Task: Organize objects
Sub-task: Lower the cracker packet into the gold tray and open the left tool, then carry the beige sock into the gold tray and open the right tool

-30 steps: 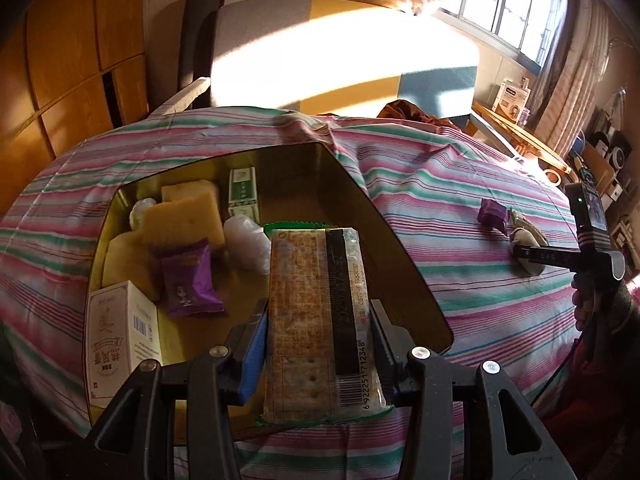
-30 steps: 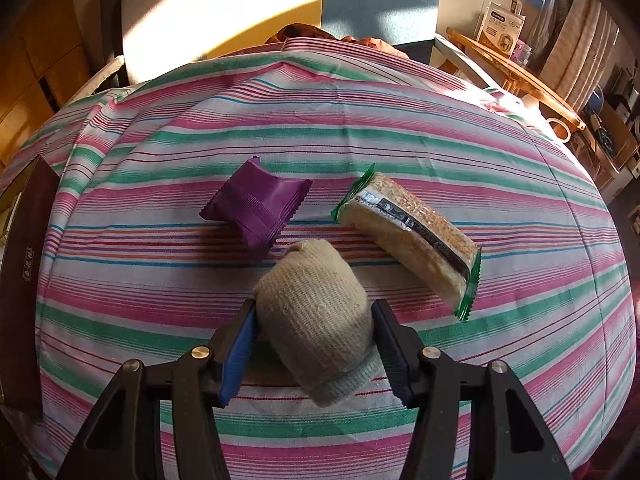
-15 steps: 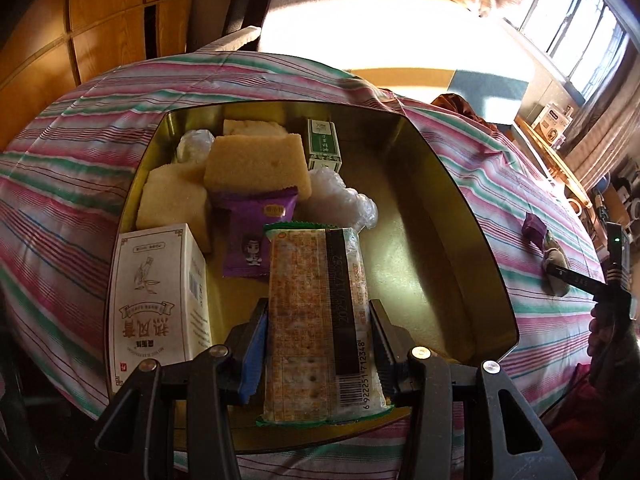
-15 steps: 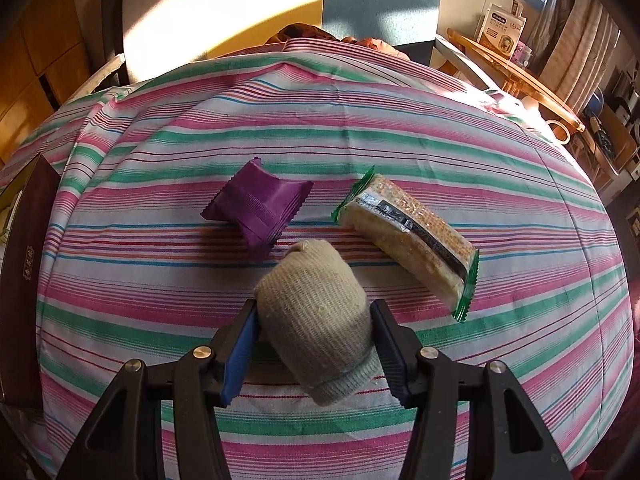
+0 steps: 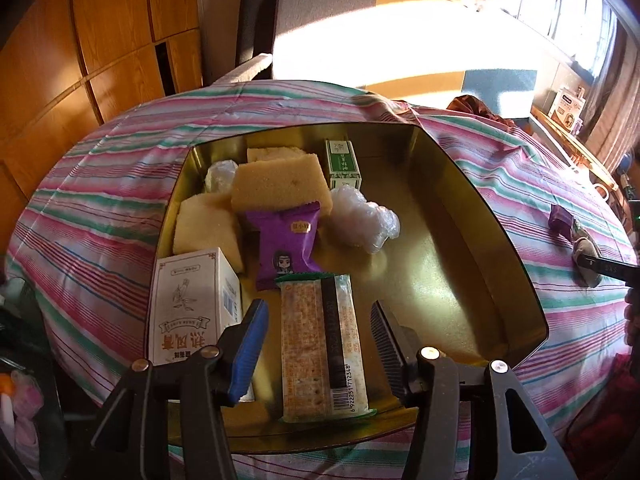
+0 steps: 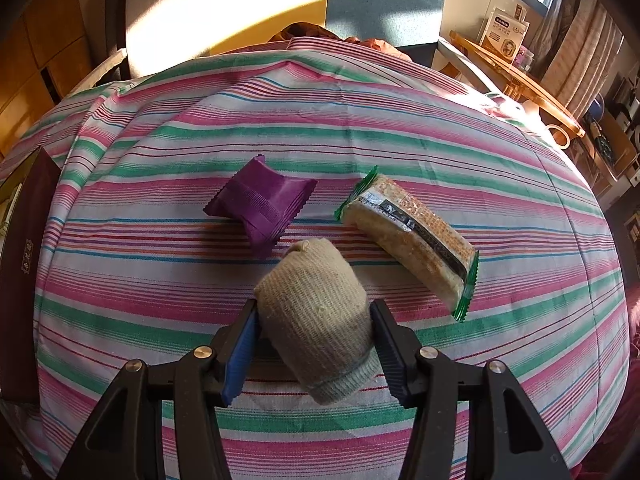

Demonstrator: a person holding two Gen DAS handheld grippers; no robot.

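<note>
An open gold tin [image 5: 480, 216] stands on the striped tablecloth. It holds yellow cake slices [image 5: 280, 184], a purple snack packet [image 5: 286, 244], a white box [image 5: 192, 308], a small green box [image 5: 342, 160] and a clear-wrapped lump [image 5: 360, 220]. A cracker pack [image 5: 320, 344] lies on the tin's floor between the jaws of my left gripper [image 5: 318, 312]. Those jaws are opening, with a gap on each side of the pack. My right gripper [image 6: 315, 308] is shut on a rolled beige sock [image 6: 316, 320] resting on the cloth. Beyond it lie another purple packet [image 6: 260, 208] and a second cracker pack [image 6: 408, 240].
A dark red lid [image 6: 20, 280] lies at the left edge of the right wrist view. A grey chair [image 5: 360, 20] stands behind the table, wooden cabinets [image 5: 100, 40] to the left. A low wooden side table [image 6: 520, 68] with a box is at the right.
My left gripper came further over the tin and lower. Its jaws parted from the cracker pack, which now lies in the tin. The right gripper stayed on the sock.
</note>
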